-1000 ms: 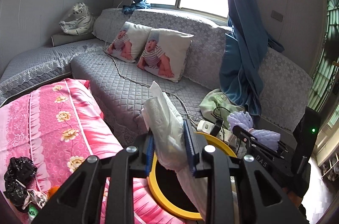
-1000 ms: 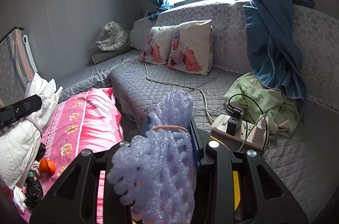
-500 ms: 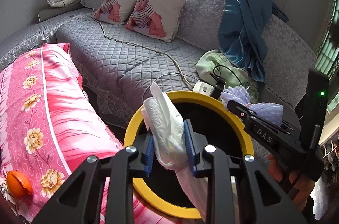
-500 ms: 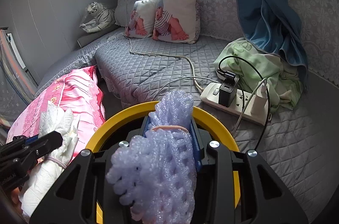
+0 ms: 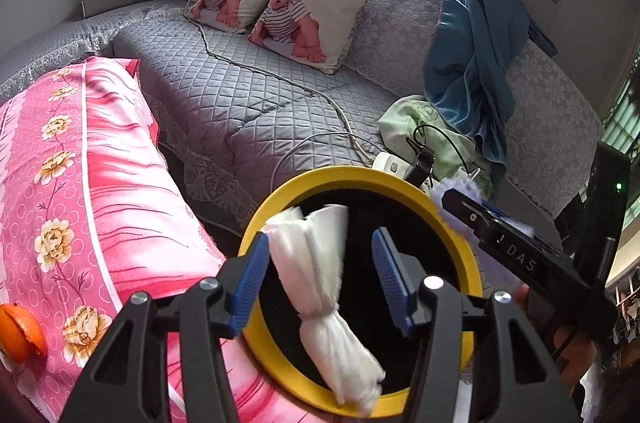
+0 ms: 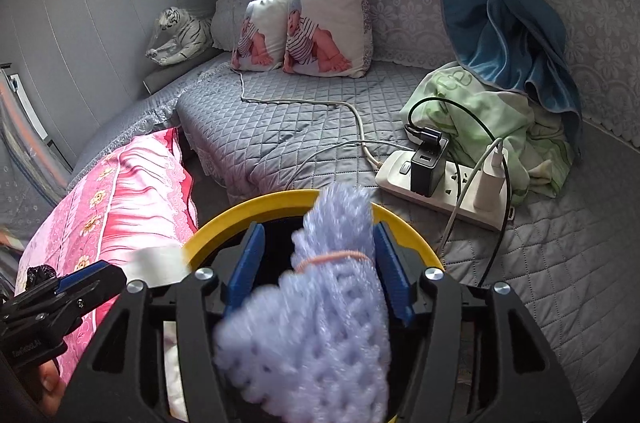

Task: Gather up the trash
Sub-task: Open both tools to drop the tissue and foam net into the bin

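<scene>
A yellow-rimmed black bin (image 5: 452, 223) stands below both grippers, also in the right wrist view (image 6: 224, 219). My left gripper (image 5: 320, 275) is open over the bin's mouth; a white tied paper bundle (image 5: 328, 303) hangs loose between its blue pads, touching only the left one. My right gripper (image 6: 316, 267) has its pads spread wide around a lilac foam net (image 6: 320, 323) bound with a rubber band, over the bin; the net looks blurred. The right gripper also shows in the left wrist view (image 5: 480, 219).
A pink flowered cover (image 5: 72, 183) lies left of the bin, with an orange peel (image 5: 18, 331) on it. A grey quilted sofa (image 6: 300, 127) lies behind, with a power strip and chargers (image 6: 444, 183), a green cloth (image 6: 496, 119), two pillows (image 5: 288, 11) and a blue curtain (image 5: 476, 55).
Both grippers have opened over the bin. The white bundle has tipped from upright between the left pads to loose and slanting. The foam net sits looser in the right gripper.
</scene>
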{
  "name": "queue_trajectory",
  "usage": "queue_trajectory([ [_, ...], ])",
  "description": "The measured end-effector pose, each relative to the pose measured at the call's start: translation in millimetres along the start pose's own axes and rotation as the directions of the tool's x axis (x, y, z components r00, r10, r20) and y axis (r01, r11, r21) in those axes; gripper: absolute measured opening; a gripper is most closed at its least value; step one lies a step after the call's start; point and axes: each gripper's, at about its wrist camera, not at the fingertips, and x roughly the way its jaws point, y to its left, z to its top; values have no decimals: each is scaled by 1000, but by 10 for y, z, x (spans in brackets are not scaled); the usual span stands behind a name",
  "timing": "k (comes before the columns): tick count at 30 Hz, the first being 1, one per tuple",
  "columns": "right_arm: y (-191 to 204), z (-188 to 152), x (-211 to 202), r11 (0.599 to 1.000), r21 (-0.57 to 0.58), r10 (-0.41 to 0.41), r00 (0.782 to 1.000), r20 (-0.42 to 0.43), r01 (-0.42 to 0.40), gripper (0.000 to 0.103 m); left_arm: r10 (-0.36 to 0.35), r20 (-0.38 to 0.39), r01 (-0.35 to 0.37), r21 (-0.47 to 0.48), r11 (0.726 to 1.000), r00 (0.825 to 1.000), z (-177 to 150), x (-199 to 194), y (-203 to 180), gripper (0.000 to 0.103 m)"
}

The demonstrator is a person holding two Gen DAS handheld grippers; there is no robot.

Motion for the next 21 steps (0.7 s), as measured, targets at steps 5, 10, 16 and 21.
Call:
queue_trajectory([
  [5, -25, 11, -82, 1000, 23, -11, 1000, 20, 10, 58, 6, 25, -5, -50, 999, 1000, 25, -127, 130, 59],
  [10, 21, 17, -308, 1000, 8, -15, 996, 88, 14, 58, 39, 103, -28, -110, 994, 994, 92, -456, 362, 59],
  [16, 317, 27, -608, 998, -51, 54, 987, 154, -47, 58, 121, 228, -86, -158, 984, 966, 149, -1139, 634, 60],
  [21, 781, 5, -890, 976, -157, 178, 964, 197, -149, 60, 241, 296, -189, -192, 963, 924, 74, -1789, 913, 66],
])
